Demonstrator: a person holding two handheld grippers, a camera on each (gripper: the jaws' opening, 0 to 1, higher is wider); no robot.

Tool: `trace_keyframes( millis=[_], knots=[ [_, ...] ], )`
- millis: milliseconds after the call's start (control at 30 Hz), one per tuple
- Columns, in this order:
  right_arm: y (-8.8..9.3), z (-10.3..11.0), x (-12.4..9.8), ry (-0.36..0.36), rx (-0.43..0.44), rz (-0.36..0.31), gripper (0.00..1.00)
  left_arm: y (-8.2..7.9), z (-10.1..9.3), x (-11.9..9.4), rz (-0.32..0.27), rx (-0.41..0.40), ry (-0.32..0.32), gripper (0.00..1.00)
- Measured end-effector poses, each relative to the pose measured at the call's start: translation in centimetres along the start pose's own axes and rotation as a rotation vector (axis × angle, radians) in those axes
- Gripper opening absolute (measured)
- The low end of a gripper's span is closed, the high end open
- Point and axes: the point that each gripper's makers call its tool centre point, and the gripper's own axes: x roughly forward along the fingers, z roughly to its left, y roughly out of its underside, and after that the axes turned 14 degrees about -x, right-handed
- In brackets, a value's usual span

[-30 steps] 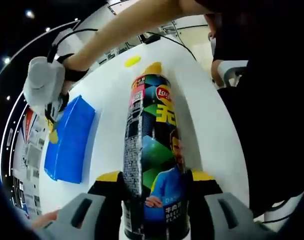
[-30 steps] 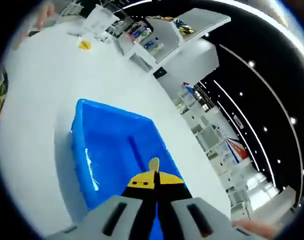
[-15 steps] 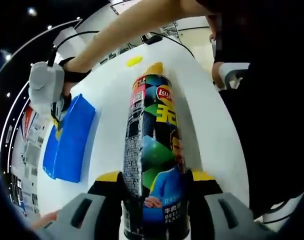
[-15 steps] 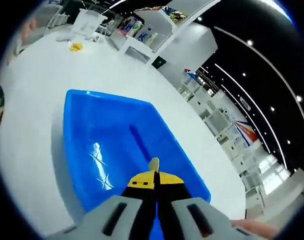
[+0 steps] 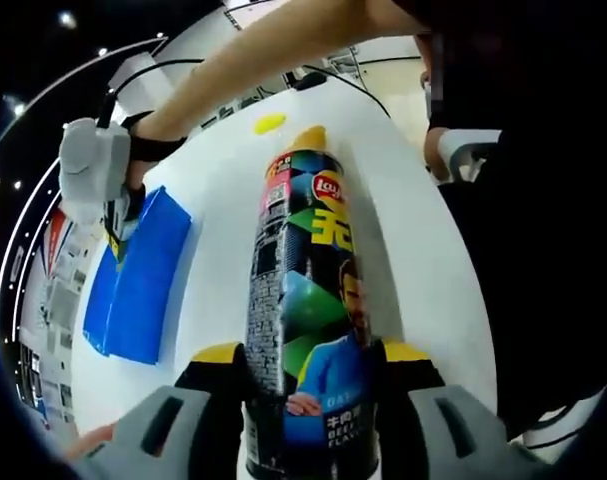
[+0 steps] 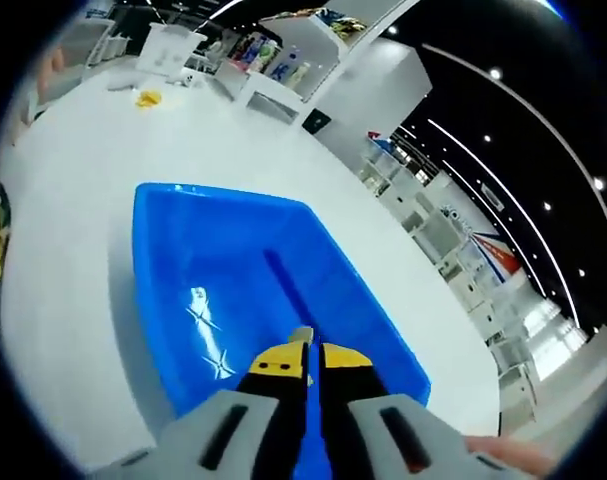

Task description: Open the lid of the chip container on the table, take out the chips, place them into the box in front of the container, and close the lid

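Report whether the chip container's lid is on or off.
Off, it appears: the chip container's far end shows bare chips; a yellow lid lies beyond on the table.

On the chip container (image 5: 308,320) I could read the red "Lay's" roundel near its top, with large yellow Chinese characters just below it that I couldn't make out whole. Lower down, small white print under the pictured figure was too blurred for me to read.

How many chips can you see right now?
2. One chip is pinched in the right hand-held gripper over the blue box; another pokes from the can. More may hide inside.
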Motion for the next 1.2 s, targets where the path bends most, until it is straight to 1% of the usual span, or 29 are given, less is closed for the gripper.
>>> trace_keyframes(
  millis=[67,200,333,367,467,533,667,700,767,800,867,900,933,967,1033,1067,1100,1200],
  knots=[
    [-0.1,-0.1,0.2,-0.004,0.013,0.002,0.10,0.0,0.0,0.0,-0.001,-0.001,-0.002,0.52],
    [-0.2,0.0,-0.2,-0.006,0.039,-0.006,0.10,0.0,0.0,0.0,-0.004,-0.002,-0.002,0.52],
    [0.1,-0.5,-0.2,0.002,0.048,-0.008,0.11,0.0,-0.1,0.0,-0.001,-0.006,0.001,0.52],
    [0.1,-0.5,-0.7,0.010,0.056,-0.012,0.12,0.0,-0.1,0.0,-0.001,-0.007,0.002,0.52],
    [0.0,-0.9,-1.7,0.020,0.112,-0.040,0.14,0.0,-0.2,0.0,-0.001,-0.014,0.005,0.53],
    [0.4,-1.4,-2.6,0.033,0.169,-0.051,0.14,0.0,-0.2,0.0,-0.003,-0.017,0.005,0.53],
    [1.6,-1.9,-5.3,0.034,0.307,-0.076,0.15,0.0,-0.4,-0.1,-0.006,-0.020,0.005,0.53],
    [2.0,-2.1,-6.3,0.028,0.358,-0.084,0.15,0.0,-0.4,-0.1,-0.006,-0.022,0.006,0.53],
    [2.5,-2.1,-7.7,0.013,0.421,-0.104,0.15,0.0,-0.5,-0.1,-0.004,-0.024,0.007,0.53],
    [3.0,-2.3,-8.9,0.012,0.466,-0.116,0.15,0.0,-0.5,-0.1,-0.004,-0.025,0.007,0.53],
    [3.6,-2.3,-10.6,0.004,0.517,-0.130,0.16,0.0,-0.5,0.0,-0.003,-0.027,0.009,0.53],
    [4.1,-2.2,-11.9,-0.002,0.545,-0.144,0.16,-0.1,-0.5,0.0,-0.004,-0.028,0.010,0.53],
    [4.3,-2.1,-12.8,-0.007,0.552,-0.153,0.17,-0.1,-0.5,0.0,-0.004,-0.029,0.011,0.53],
    [4.6,-1.7,-14.1,-0.018,0.589,-0.171,0.18,-0.1,-0.5,0.0,-0.004,-0.030,0.012,0.53],
    [5.1,-1.2,-15.8,-0.035,0.637,-0.189,0.20,-0.1,-0.6,0.0,-0.004,-0.031,0.013,0.53],
    [5.3,-0.8,-16.7,-0.054,0.670,-0.201,0.21,-0.1,-0.6,0.0,-0.004,-0.030,0.013,0.53],
    [5.2,0.3,-18.0,-0.106,0.716,-0.225,0.23,-0.1,-0.6,0.1,-0.003,-0.030,0.012,0.53],
    [5.9,1.8,-20.6,-0.180,0.837,-0.253,0.23,-0.1,-0.7,0.1,0.002,-0.029,0.011,0.53]
  ],
)
